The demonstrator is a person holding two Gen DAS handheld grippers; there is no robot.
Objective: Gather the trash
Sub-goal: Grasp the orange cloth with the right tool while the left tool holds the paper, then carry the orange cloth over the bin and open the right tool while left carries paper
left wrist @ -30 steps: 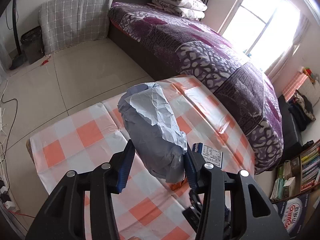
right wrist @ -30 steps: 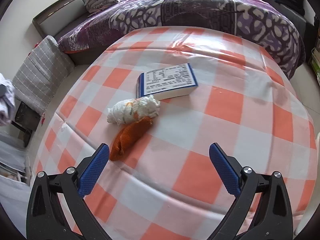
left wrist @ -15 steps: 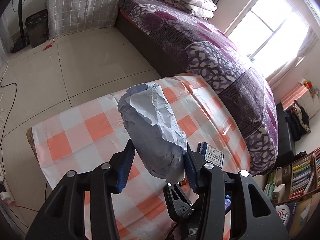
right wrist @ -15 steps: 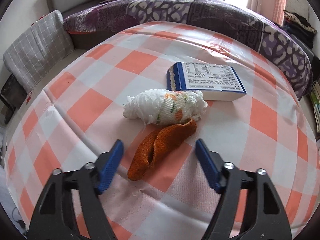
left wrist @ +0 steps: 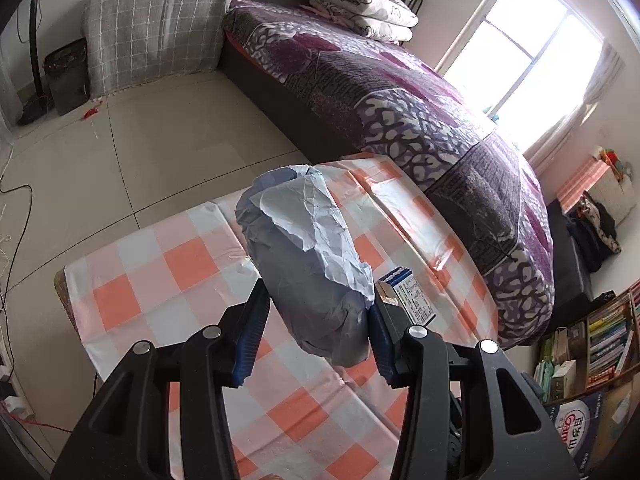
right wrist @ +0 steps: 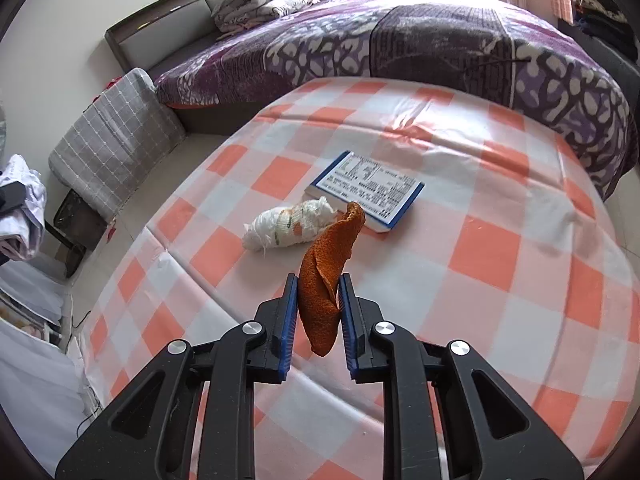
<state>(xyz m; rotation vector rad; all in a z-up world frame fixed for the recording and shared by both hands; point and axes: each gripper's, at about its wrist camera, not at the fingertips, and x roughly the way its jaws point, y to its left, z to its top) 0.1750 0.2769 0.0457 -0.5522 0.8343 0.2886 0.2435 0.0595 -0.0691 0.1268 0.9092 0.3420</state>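
My left gripper [left wrist: 316, 312] is shut on a crumpled grey-blue paper bag [left wrist: 308, 256], held above the checked tablecloth [left wrist: 168, 280]. My right gripper [right wrist: 318, 300] is shut on a curled orange peel [right wrist: 328, 272], lifted clear of the tablecloth [right wrist: 500, 264]. Beyond the peel, a white crumpled wad with orange and green marks [right wrist: 288, 226] lies on the cloth. Just behind it rests a blue-edged white box with printed text [right wrist: 366, 190]. In the left wrist view that box [left wrist: 408, 294] peeks out beside the bag.
A bed with a purple patterned cover [right wrist: 420, 40] runs along the far side of the table. A grey checked cushion [left wrist: 156, 28] and a dark bin [left wrist: 66, 76] stand on the tiled floor. Bookshelves [left wrist: 592, 344] are at right. Clothes [right wrist: 20, 208] pile at left.
My right gripper moved in over the orange peel, shut on it and lifted it off the cloth. The left gripper kept its hold on the paper bag and barely moved.
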